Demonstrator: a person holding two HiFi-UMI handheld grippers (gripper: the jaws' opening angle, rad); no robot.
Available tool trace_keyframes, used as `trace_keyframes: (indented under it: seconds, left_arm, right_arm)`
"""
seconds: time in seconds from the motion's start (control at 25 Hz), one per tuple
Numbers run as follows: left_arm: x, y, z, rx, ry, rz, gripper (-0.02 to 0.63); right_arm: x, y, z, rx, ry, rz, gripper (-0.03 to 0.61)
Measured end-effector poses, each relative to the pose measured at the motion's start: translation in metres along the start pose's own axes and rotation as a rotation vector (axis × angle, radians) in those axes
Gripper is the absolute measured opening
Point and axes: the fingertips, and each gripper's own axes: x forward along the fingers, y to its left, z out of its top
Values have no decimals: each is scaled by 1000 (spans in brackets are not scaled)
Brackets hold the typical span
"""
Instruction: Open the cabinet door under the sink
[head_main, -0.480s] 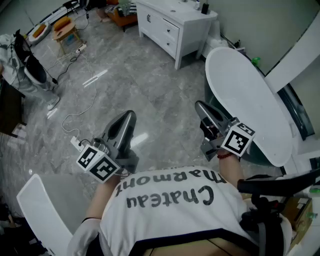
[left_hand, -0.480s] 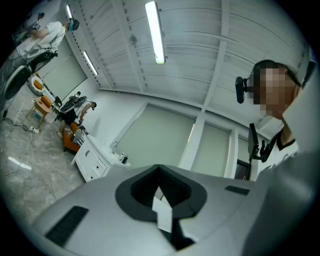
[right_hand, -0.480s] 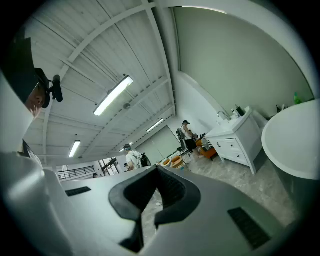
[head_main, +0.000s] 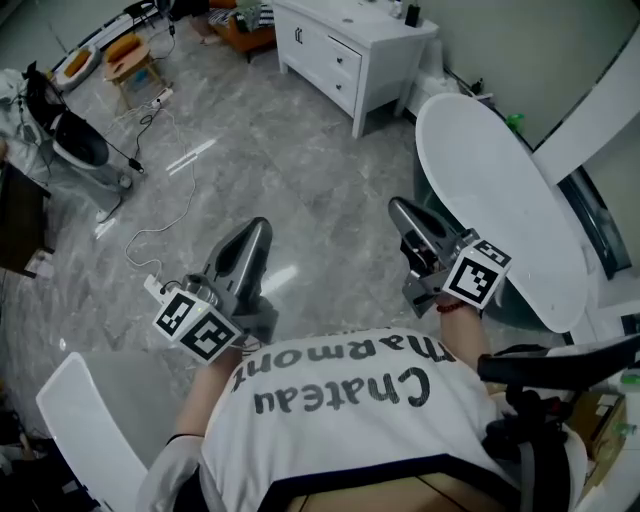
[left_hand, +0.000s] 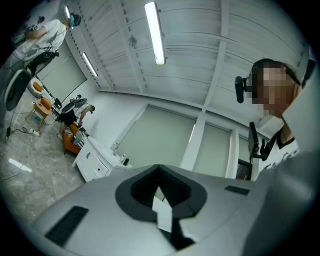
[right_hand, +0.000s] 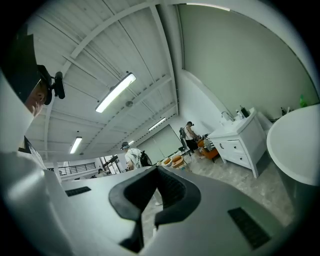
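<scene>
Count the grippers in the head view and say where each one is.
2. The left gripper is at lower left, over the floor; the right gripper is right of centre, beside a white oval top. Both are shut. None looks hidden.

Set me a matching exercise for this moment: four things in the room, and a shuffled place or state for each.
1. left gripper
2. right gripper
3. sink cabinet
4. cable

A. white, by the far wall
B. shut, beside the white oval surface
C. trailing over the grey floor
D. shut, over open floor

Pairs: 1-D, 2-B, 3-A, 4-C.
</scene>
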Motion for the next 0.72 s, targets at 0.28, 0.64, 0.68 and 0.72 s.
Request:
trace_keyframes:
  seconds: [0.28, 0.64, 0.68, 0.72]
  left_arm:
    - [-2, 43, 20, 33, -9, -7, 8]
    - [-3, 106, 50, 62, -17, 43, 8]
    - [-1, 113, 52, 60, -20, 52, 8]
    - [1, 119, 54, 58, -24, 62, 8]
  right_arm:
    - [52, -10, -13, -20, 39, -22, 9]
    - [119, -27, -24, 4, 59, -34, 9]
    - [124, -30, -23, -4, 66, -29, 9]
    - [130, -34, -21, -12, 71, -23, 8]
